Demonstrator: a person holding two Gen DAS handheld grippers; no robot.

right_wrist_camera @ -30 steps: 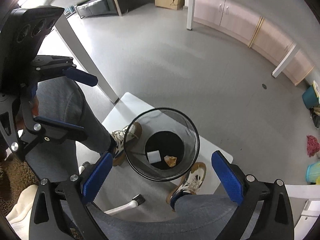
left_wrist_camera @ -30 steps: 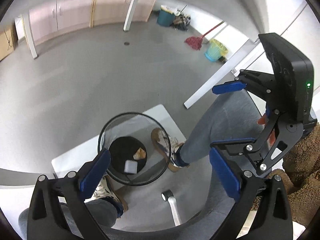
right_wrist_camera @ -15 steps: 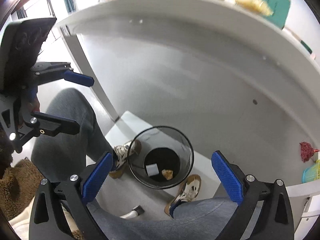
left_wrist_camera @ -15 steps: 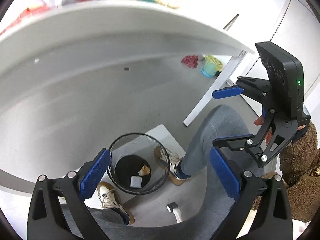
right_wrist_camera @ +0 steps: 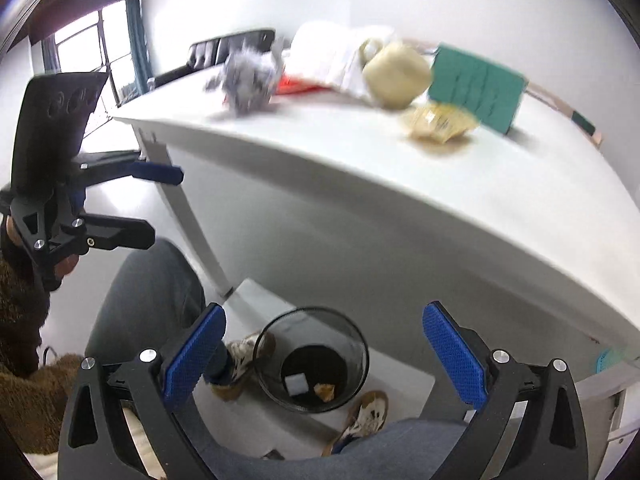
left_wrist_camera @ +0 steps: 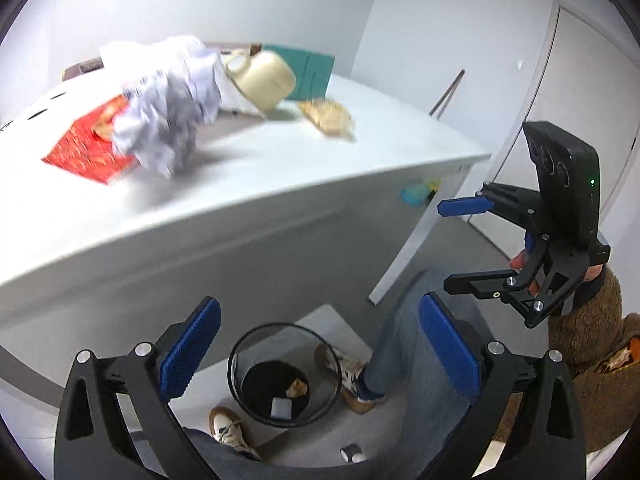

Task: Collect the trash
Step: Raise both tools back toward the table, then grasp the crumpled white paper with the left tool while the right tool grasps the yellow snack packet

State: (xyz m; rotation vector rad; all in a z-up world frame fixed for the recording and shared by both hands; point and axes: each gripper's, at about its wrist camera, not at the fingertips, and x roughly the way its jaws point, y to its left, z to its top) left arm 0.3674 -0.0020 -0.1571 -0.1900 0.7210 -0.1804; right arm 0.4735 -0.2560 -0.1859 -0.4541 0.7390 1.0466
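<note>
Holding both grippers wide apart and empty, the person sits at a white table [left_wrist_camera: 280,160] with a mesh bin [left_wrist_camera: 285,374] on the floor between the shoes. The left gripper [left_wrist_camera: 320,348] has its blue pads [left_wrist_camera: 191,347] spread, with the bin seen between them below; the right gripper [right_wrist_camera: 326,354] is spread likewise above the same bin [right_wrist_camera: 312,360], and each appears in the other's view, off to the side, jaws parted with nothing between them. Inside the bin lie a small white square [right_wrist_camera: 296,384] and a tan scrap [right_wrist_camera: 325,391], near each other on the dark bottom. On the tabletop, blurred, a crumpled paper wad [left_wrist_camera: 168,108] sits beside a red box [left_wrist_camera: 90,148], partly overlapping it in the left view. Farther back a cream mug [left_wrist_camera: 262,80] lies tilted on its side, with a teal box [left_wrist_camera: 308,70] just behind it. A crinkled yellowish wrapper [left_wrist_camera: 328,118] rests in front of the teal box, apart from the wad. A chair back [right_wrist_camera: 228,50] shows beyond the table's far edge.
</note>
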